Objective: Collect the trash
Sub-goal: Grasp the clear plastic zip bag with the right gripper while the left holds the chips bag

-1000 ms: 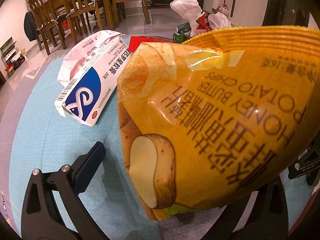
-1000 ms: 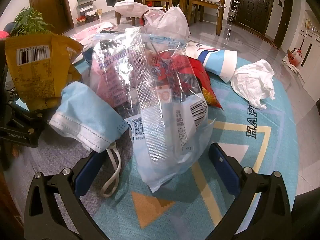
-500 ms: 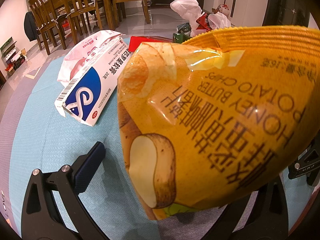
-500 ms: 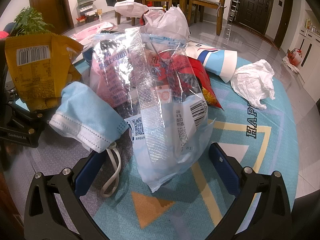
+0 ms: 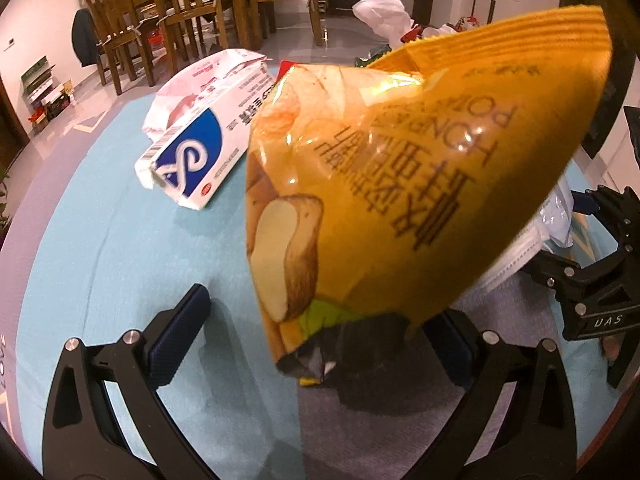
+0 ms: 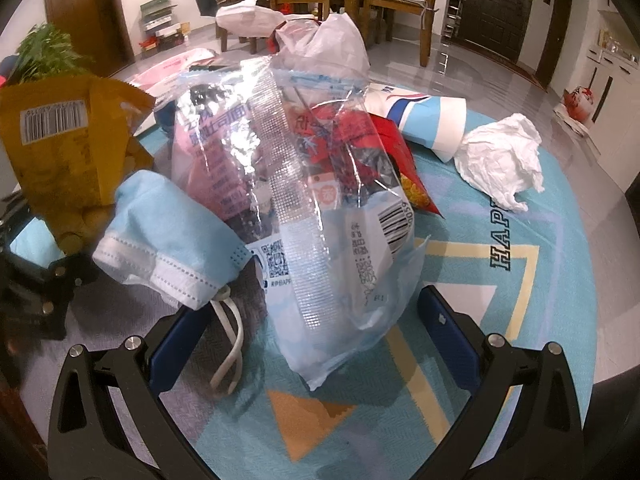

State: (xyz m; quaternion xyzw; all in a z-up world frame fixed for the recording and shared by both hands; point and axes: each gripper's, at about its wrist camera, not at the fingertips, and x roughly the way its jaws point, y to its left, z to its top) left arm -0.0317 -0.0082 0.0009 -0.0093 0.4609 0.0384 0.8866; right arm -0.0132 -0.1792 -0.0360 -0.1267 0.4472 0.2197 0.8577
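Note:
A yellow potato-chip bag (image 5: 420, 168) fills the middle of the left wrist view, its torn bottom edge down on the teal rug (image 5: 100, 240). My left gripper (image 5: 318, 338) is open, its fingers wide apart on either side of that bottom edge. In the right wrist view a clear printed wrapper (image 6: 320, 200) and a blue face mask (image 6: 168, 236) lie between the wide-open fingers of my right gripper (image 6: 312, 340). The same chip bag (image 6: 60, 148) shows at the left there. Whether either gripper touches its item is unclear.
A blue-and-white carton (image 5: 192, 156) and a pink-white wrapper (image 5: 200, 80) lie on the rug beyond the left gripper. A crumpled tissue (image 6: 504, 160), a paper cup (image 6: 424, 120) and a red wrapper (image 6: 400, 160) lie past the right gripper. Wooden chairs (image 5: 132, 32) stand behind.
In the left wrist view the chip bag has shifted right and farther off, so its bottom edge and the right finger now show. The right wrist view is almost unchanged.

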